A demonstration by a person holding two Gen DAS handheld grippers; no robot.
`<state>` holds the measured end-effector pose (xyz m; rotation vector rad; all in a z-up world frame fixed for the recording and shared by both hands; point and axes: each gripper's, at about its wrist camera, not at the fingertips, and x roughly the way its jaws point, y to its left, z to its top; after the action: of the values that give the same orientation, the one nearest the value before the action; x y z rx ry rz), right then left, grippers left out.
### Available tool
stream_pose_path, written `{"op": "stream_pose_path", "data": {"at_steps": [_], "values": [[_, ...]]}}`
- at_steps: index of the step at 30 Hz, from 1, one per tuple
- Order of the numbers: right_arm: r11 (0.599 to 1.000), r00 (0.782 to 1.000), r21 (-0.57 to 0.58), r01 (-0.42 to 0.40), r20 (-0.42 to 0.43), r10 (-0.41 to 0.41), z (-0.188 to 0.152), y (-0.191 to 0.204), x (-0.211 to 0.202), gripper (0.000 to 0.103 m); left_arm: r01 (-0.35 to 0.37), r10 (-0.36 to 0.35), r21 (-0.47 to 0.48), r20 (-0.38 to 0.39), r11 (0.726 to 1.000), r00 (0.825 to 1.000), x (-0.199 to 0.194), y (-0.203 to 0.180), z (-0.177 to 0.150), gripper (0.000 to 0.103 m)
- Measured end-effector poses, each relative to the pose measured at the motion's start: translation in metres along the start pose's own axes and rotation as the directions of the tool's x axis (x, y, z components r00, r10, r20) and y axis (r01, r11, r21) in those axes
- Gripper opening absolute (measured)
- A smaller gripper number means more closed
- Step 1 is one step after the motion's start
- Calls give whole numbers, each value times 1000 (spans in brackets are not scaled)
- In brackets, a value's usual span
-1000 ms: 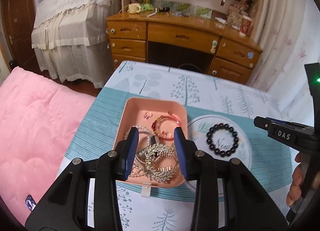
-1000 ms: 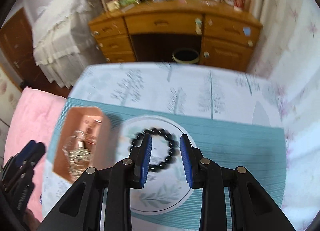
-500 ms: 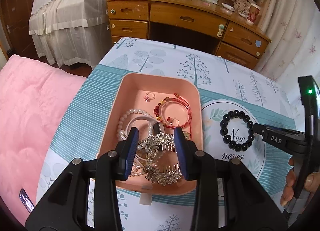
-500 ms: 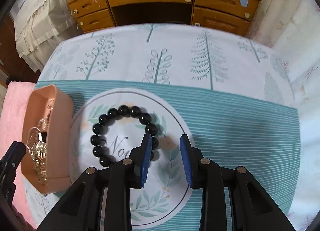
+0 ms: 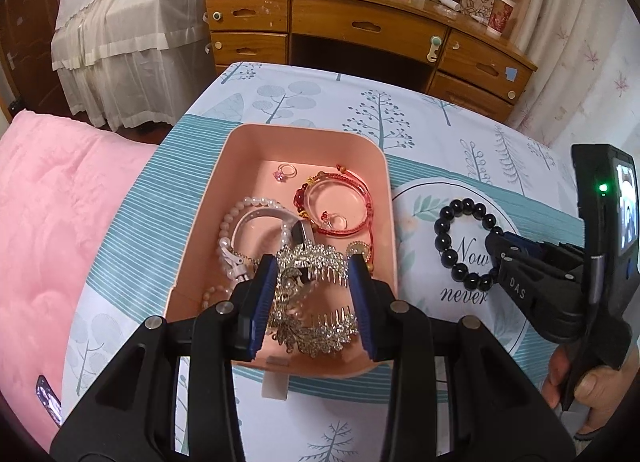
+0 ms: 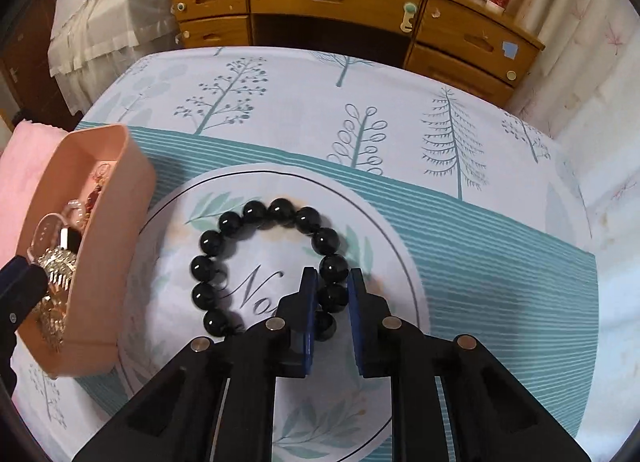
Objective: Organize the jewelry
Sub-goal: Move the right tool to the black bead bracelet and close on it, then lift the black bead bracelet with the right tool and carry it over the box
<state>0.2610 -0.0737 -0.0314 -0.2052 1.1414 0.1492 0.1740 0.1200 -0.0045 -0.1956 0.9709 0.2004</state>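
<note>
The black bead bracelet (image 6: 268,266) lies flat on the round printed patch of the tablecloth (image 6: 480,230), just to the right of the pink tray (image 5: 384,198). The right gripper (image 6: 331,290) is down at its near right side, fingers (image 6: 310,302) straddling the string of beads: one bead sits in the gap between the blue pads, close to the left pad. Whether the pads already press that bead cannot be told; a sliver of space shows beside the right pad. From the left wrist camera the same gripper (image 5: 500,250) reaches the bracelet (image 5: 464,240) from the right, held by the person's right hand (image 5: 592,386).

The tray holds a tangle of pieces: a silver hair comb (image 5: 316,262) nearest the camera, a pearl bracelet (image 5: 240,214) on the left, a red cord bracelet (image 5: 340,202) on the right, and a small ring (image 5: 286,172) at the far end. The left gripper (image 5: 312,286) hangs over the near end of the tray with its fingers (image 5: 262,294) spread apart on either side of the comb, gripping nothing.

A pink quilt (image 5: 52,202) lies left of the desk (image 5: 120,342). A wooden dresser (image 5: 360,30) stands beyond.
</note>
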Motion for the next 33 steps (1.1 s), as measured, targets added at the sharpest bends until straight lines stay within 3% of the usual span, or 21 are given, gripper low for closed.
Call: {"op": "stream_pose_path", "data": {"at_steps": [9,18,27,33], "values": [[995,980,36,-91,182,83,-14,-2,-77,14,4,-3,-14,46,1000,999,-24,8,-9,33],[985,924,23,-171,350,153,-19,17,-166,14,-21,24,-40,84,999,996,-55,24,-21,33],[952,863,-43,-303,410,294,-23,65,-214,14,-42,60,-127,139,991,988,-87,60,-29,34],[929,848,-109,-354,380,368,-24,114,-218,14,-66,94,-179,154,982,984,-93,84,-36,40]]}}
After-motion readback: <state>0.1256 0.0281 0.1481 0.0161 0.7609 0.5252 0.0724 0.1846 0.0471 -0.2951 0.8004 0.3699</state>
